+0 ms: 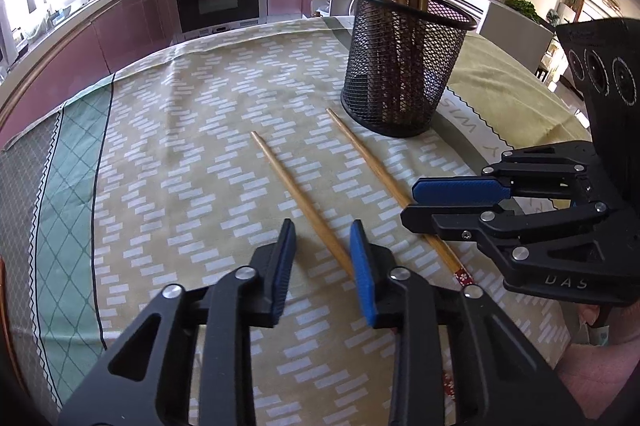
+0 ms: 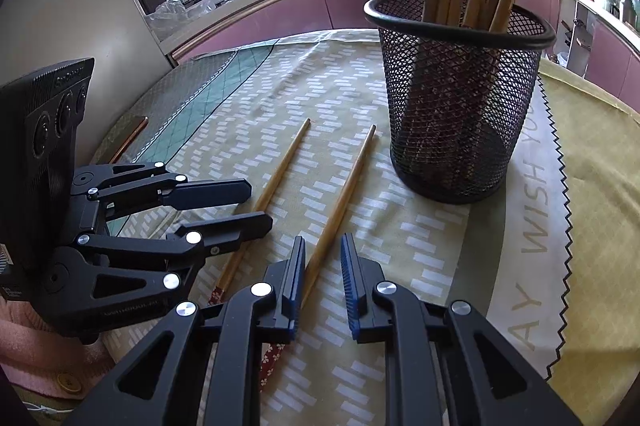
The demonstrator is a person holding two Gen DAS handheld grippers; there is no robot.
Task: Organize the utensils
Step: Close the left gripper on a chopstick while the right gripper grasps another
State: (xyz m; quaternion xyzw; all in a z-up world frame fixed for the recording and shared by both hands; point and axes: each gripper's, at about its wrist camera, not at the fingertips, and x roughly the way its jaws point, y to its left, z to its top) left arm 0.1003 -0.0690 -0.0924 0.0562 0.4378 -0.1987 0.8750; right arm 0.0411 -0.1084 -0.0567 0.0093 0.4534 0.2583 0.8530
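Step in hand: picking up loose chopsticks. Two tan bamboo chopsticks lie parallel on the patterned tablecloth [image 1: 168, 130], at seven o'clock of the black wire-mesh holder [image 1: 400, 66].

The left gripper [image 1: 322, 250] straddles the left chopstick [image 1: 296, 192], jaws narrowly apart, pads not gripping. The right gripper [image 2: 322, 266] likewise straddles the right chopstick [image 2: 344, 186].

Next move calls for pinching, lifting, then upending into the holder.

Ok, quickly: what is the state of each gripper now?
Left gripper: open, narrow, chopstick farther from the holder between pads, not pinched.
Right gripper: open, narrow, chopstick nearer the holder between pads, not pinched.
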